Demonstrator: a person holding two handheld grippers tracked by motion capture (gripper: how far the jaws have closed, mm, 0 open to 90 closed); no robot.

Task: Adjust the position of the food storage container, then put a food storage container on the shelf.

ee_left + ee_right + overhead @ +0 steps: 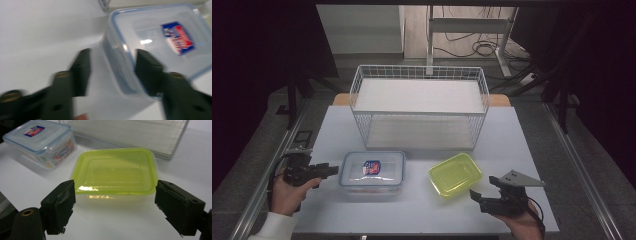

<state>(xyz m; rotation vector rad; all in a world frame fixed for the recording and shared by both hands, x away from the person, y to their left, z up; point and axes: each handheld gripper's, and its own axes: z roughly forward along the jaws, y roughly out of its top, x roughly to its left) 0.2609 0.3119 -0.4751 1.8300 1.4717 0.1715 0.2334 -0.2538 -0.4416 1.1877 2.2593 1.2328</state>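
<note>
Two food containers sit side by side on the white table, in front of a white wire basket, and each has a gripper aimed at it. The clear lidded container, blue-rimmed with a blue and red label on its lid, lies left of centre with its long axis running across the table. The left gripper is just off that container's left short end, pointing level toward it. In the left gripper view its jaws stand apart and straddle the near corner of the container: one jaw is over the lid's edge, the other out over bare table. The picture is blurred, so I cannot tell whether either pad touches the plastic; nothing looks clamped.

The yellow-green container lies right of centre, turned a little askew, near the clear one but apart from it. The right gripper sits at the table's near right, its jaws wide open and empty. In the right gripper view the yellow-green container lies straight ahead, its long side facing the jaws and spanning most of the gap between them.

Each hand is nearer its own container. For the left, the coming grip seems to turn on taking the wall and rim at that corner, not the full width.
</note>
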